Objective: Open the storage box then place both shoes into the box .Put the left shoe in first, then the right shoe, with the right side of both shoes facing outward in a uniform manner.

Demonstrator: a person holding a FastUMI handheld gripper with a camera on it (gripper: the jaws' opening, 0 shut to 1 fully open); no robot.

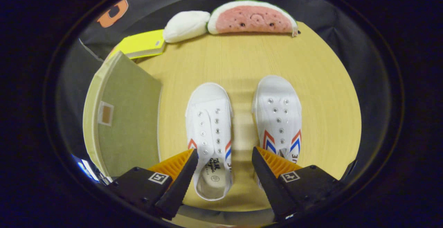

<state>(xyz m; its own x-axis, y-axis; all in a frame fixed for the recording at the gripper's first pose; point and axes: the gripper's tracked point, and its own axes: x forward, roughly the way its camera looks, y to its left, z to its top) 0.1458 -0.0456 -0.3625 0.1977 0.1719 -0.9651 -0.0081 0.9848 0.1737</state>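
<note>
Two white canvas shoes with red and blue chevrons stand side by side on the wooden table [242,58], toes pointing away from me. The left shoe [209,124] lies between my fingers, nearer the left one, its heel opening low between them. The right shoe [278,114] sits just ahead of the right finger, which covers its heel. My gripper [225,155] hovers above them, open, with neither finger touching a shoe. To the left of the shoes stands the beige fabric storage box [124,117], its flat lid closed.
At the table's far edge lie a watermelon-slice plush [252,18] and a white plush [186,25]. A yellow flat object [142,44] rests behind the box. Bare tabletop stretches between the shoes and the plush toys.
</note>
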